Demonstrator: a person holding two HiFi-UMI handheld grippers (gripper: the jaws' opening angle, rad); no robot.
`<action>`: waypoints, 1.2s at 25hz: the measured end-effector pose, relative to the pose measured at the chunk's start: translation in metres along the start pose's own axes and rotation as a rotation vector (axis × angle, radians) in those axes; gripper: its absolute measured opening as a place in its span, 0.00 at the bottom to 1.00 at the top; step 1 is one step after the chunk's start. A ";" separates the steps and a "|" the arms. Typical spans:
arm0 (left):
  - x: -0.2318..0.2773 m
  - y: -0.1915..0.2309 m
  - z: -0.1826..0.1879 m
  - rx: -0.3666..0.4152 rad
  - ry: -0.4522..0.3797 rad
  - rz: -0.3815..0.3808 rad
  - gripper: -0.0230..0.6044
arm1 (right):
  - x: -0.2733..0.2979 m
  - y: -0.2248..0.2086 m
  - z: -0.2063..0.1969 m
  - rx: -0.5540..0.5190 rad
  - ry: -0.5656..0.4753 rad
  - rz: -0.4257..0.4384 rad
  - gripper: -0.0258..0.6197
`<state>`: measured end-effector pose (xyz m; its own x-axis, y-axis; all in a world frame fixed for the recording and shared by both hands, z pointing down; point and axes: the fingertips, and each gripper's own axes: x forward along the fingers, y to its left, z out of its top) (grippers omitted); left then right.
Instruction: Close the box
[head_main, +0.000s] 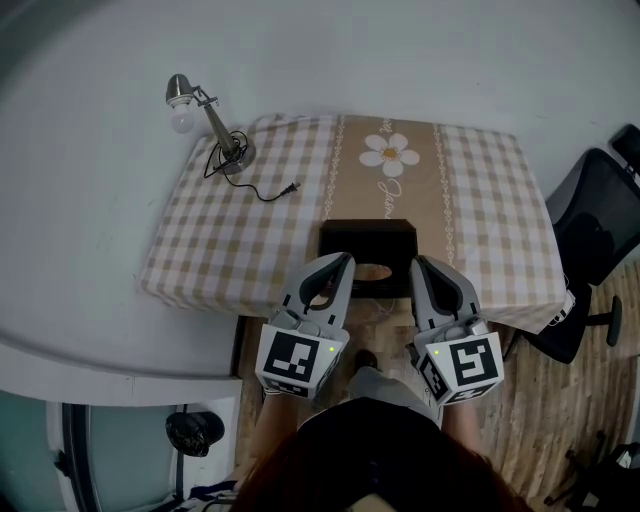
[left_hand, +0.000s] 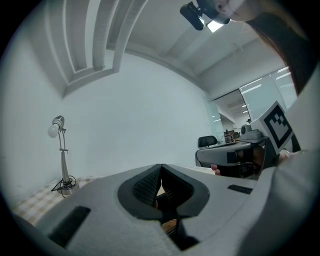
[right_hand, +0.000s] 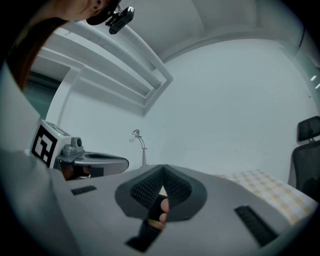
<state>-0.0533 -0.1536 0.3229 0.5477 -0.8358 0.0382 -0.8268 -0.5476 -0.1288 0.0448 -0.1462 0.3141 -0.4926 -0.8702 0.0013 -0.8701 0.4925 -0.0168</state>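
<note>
Just short of the box (head_main: 366, 240) | left tongs (head_main: 343, 262) and right tongs (head_main: 418, 264) pinched together, empty | risk: off-centre push may slide box along bench (head_main: 480, 200) rather than shut it

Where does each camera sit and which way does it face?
Head view: on the person's head, facing steeply down at the checked table and dark box; both the left gripper and right gripper show.
Left gripper view: rides the left gripper, faces along its shut jaws toward the wall; right gripper at right.
Right gripper view: likewise on the right gripper; left gripper at left.
Both gripper views share the lamp.
</note>
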 end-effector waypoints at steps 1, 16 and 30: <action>0.002 0.002 0.000 0.002 0.002 0.000 0.08 | 0.002 -0.002 0.000 0.000 0.003 -0.001 0.07; 0.031 0.036 -0.010 -0.023 0.036 0.029 0.08 | 0.042 -0.032 -0.011 -0.039 0.029 -0.016 0.07; 0.052 0.073 -0.028 -0.051 0.081 0.081 0.08 | 0.074 -0.053 -0.026 -0.103 0.066 -0.011 0.07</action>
<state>-0.0891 -0.2384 0.3430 0.4684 -0.8766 0.1100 -0.8744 -0.4778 -0.0846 0.0544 -0.2366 0.3410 -0.4797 -0.8749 0.0668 -0.8708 0.4840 0.0859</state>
